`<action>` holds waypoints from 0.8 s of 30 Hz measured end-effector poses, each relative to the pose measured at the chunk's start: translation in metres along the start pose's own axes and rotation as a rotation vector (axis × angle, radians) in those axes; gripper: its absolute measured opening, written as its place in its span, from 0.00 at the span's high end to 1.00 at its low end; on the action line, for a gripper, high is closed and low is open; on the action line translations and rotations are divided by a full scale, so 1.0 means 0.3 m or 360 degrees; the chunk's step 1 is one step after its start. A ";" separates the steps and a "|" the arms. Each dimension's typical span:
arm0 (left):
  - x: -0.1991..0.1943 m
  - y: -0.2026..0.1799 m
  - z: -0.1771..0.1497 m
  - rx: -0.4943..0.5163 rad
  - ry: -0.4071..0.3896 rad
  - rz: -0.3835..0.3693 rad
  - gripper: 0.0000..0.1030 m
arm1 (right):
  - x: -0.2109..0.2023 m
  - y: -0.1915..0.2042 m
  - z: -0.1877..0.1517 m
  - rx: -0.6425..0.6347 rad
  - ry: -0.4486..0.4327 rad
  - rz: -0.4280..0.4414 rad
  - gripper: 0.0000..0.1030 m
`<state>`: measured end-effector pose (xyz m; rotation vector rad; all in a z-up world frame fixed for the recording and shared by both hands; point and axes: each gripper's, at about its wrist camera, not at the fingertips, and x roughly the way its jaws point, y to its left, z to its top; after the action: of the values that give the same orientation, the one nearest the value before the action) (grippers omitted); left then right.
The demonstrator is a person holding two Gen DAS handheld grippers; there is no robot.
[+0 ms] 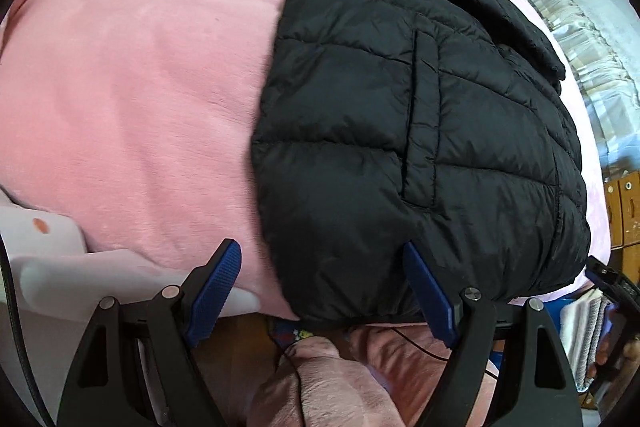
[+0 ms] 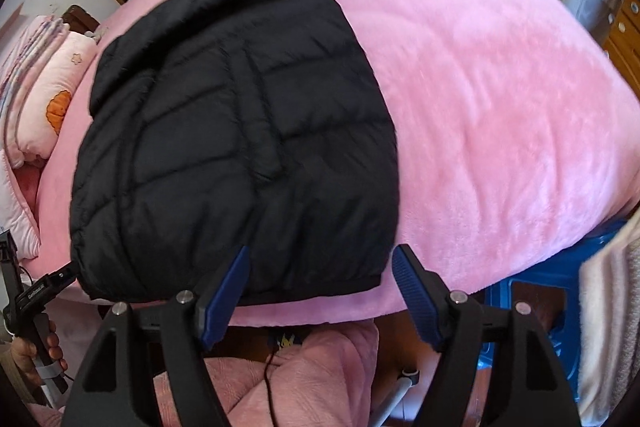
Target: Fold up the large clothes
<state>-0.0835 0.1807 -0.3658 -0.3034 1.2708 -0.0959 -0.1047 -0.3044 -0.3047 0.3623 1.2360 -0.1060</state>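
Observation:
A black quilted puffer jacket [image 1: 420, 123] lies folded lengthwise on a pink blanket [image 1: 140, 107], its hem toward me and its collar at the far end. It also shows in the right wrist view [image 2: 236, 139]. My left gripper [image 1: 320, 259] is open and empty, hovering over the jacket's near left hem corner. My right gripper [image 2: 320, 263] is open and empty, hovering over the near right part of the hem. Neither holds the fabric.
The pink blanket [image 2: 500, 107] covers a bed. Pillows [image 2: 44, 79] lie at the left in the right wrist view. A blue plastic stool [image 2: 552, 291] stands by the bed's near right. Wooden drawers [image 1: 624, 207] and curtains are at the right.

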 end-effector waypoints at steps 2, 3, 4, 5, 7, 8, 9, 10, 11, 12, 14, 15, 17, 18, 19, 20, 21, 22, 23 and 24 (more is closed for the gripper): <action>0.024 0.002 -0.006 0.0010 -0.0009 -0.0013 0.20 | 0.033 -0.022 0.005 0.0003 0.0017 0.0014 0.29; 0.033 0.006 -0.006 0.0014 -0.0010 -0.0011 0.20 | 0.044 -0.029 0.007 0.0007 0.0021 0.0031 0.29; 0.045 0.006 -0.014 0.0015 -0.0012 -0.0015 0.20 | 0.058 -0.039 0.007 0.0012 0.0029 0.0051 0.29; 0.055 0.012 -0.015 0.0008 -0.0016 -0.0019 0.20 | 0.069 -0.043 0.008 0.0014 0.0038 0.0066 0.29; 0.070 0.019 -0.018 -0.0002 -0.0019 -0.0028 0.20 | 0.095 -0.049 0.007 0.0006 0.0062 0.0085 0.29; 0.079 0.024 -0.019 -0.0012 -0.0019 -0.0034 0.20 | 0.107 -0.053 0.006 0.0010 0.0075 0.0091 0.29; 0.087 0.027 -0.019 -0.0022 -0.0019 -0.0037 0.20 | 0.122 -0.060 0.005 0.0027 0.0090 0.0111 0.29; 0.096 0.031 -0.020 -0.0036 -0.0018 -0.0046 0.20 | 0.131 -0.065 0.008 0.0044 0.0098 0.0127 0.29; 0.102 0.038 -0.021 -0.0045 -0.0019 -0.0050 0.20 | 0.137 -0.073 0.009 0.0057 0.0101 0.0137 0.29; 0.107 0.046 -0.017 -0.0054 -0.0023 -0.0056 0.20 | 0.144 -0.076 0.010 0.0069 0.0101 0.0147 0.29; 0.121 0.056 -0.023 -0.0062 -0.0023 -0.0054 0.20 | 0.155 -0.078 0.012 0.0072 0.0109 0.0153 0.29; 0.127 0.060 -0.026 -0.0066 -0.0024 -0.0053 0.20 | 0.161 -0.077 0.012 0.0071 0.0118 0.0159 0.29; 0.127 0.071 -0.033 -0.0080 -0.0016 -0.0051 0.20 | 0.168 -0.084 0.012 0.0080 0.0131 0.0168 0.29; 0.132 0.072 -0.035 -0.0088 -0.0003 -0.0048 0.20 | 0.173 -0.087 0.013 0.0091 0.0139 0.0172 0.30; 0.129 0.072 -0.032 -0.0096 0.0009 -0.0050 0.21 | 0.176 -0.093 0.013 0.0105 0.0151 0.0185 0.37; 0.137 0.068 -0.026 -0.0101 0.0033 -0.0046 0.34 | 0.180 -0.096 0.015 0.0113 0.0167 0.0203 0.42; 0.152 0.059 -0.009 -0.0091 0.0078 -0.0044 0.45 | 0.180 -0.098 0.017 0.0123 0.0183 0.0229 0.56; 0.164 0.047 0.001 -0.0072 0.0138 -0.0076 0.69 | 0.176 -0.097 0.019 0.0129 0.0199 0.0260 0.70; 0.162 0.027 0.007 -0.0054 0.0172 -0.0075 0.82 | 0.168 -0.092 0.022 0.0124 0.0210 0.0287 0.79; 0.156 0.010 0.018 -0.0032 0.0188 -0.0057 0.88 | 0.158 -0.084 0.026 0.0116 0.0219 0.0309 0.89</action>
<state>-0.0648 0.1734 -0.4083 -0.3418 1.3846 -0.1331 -0.0888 -0.3253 -0.3521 0.5581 1.3285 0.0414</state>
